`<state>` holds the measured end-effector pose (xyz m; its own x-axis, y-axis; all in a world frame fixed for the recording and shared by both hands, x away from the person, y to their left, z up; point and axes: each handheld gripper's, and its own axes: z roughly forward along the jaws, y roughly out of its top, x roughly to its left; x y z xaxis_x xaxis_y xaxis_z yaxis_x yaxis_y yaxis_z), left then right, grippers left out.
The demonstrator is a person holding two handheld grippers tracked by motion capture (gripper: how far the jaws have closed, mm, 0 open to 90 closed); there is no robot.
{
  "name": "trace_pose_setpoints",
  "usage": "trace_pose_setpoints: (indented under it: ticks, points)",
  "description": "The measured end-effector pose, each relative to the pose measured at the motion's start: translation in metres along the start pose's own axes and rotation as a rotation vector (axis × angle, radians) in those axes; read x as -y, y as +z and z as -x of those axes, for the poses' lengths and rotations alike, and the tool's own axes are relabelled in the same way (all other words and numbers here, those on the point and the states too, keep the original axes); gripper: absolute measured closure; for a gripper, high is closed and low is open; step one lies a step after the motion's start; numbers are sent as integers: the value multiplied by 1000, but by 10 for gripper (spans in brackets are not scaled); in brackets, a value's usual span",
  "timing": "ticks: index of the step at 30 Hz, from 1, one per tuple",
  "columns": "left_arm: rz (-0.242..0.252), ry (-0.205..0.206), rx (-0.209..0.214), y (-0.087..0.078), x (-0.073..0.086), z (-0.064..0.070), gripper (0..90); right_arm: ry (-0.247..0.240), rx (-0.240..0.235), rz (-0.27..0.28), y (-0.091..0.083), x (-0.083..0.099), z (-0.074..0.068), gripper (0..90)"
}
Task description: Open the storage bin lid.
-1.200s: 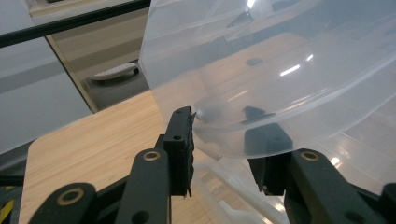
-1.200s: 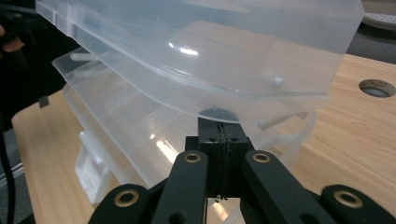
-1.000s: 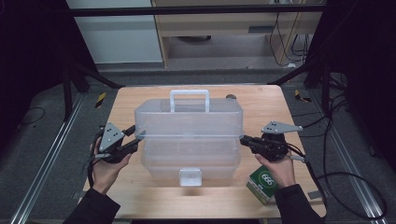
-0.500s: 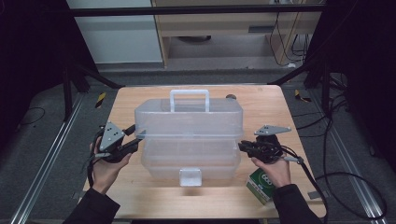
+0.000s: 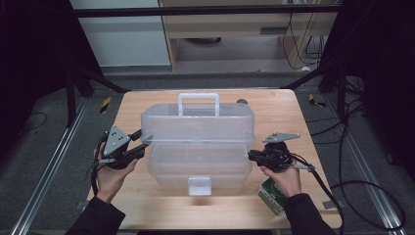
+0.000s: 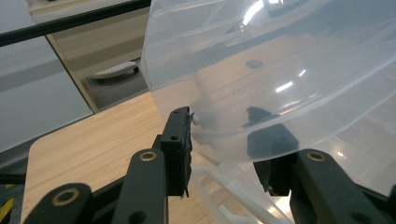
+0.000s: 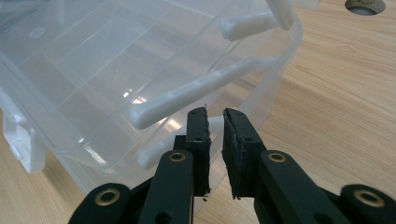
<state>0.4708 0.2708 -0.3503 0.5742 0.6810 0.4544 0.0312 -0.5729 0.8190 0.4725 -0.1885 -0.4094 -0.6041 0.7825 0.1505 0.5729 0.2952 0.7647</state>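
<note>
Holding a gripper at each end of the clear plastic toolbox point(image 5: 198, 142), you have it framed between your hands in the middle of the wooden table point(image 5: 293, 112), with its white handle point(image 5: 198, 100) up top and the front latch point(image 5: 199, 185) facing you. Your left gripper point(image 6: 226, 140) stands with its jaws wide apart — the rounded corner of the raised lid point(image 6: 280, 60) sits between them, one pad touching the lid's outer wall and the other showing through the plastic from inside, so the jaws straddle the lid's edge; whether they press it firmly you cannot tell from here. In the high view that left gripper point(image 5: 139, 144) meets the box at the seam between the lid and the lower tray.

Your right gripper point(image 7: 215, 122) has its jaws almost together, only a narrow slot between the pads, and the thin rim of the lower tray point(image 7: 280, 74) runs just at their tips — touching or pinched, it's too close to tell. A small green box point(image 5: 271, 195) lies on the table just under your right hand point(image 5: 284, 176)
</note>
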Motion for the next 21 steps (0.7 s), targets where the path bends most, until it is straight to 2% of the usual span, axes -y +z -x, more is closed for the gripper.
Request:
trace_pose_setpoints:
  ticks: [13,21]
  points:
    - [10,-18,-9,4,-9,-9,591,-6,-3,3,0,0,0,810]
    - [22,-47,-21,7,-15,-15,591,-12,-2,7,0,0,0,810]
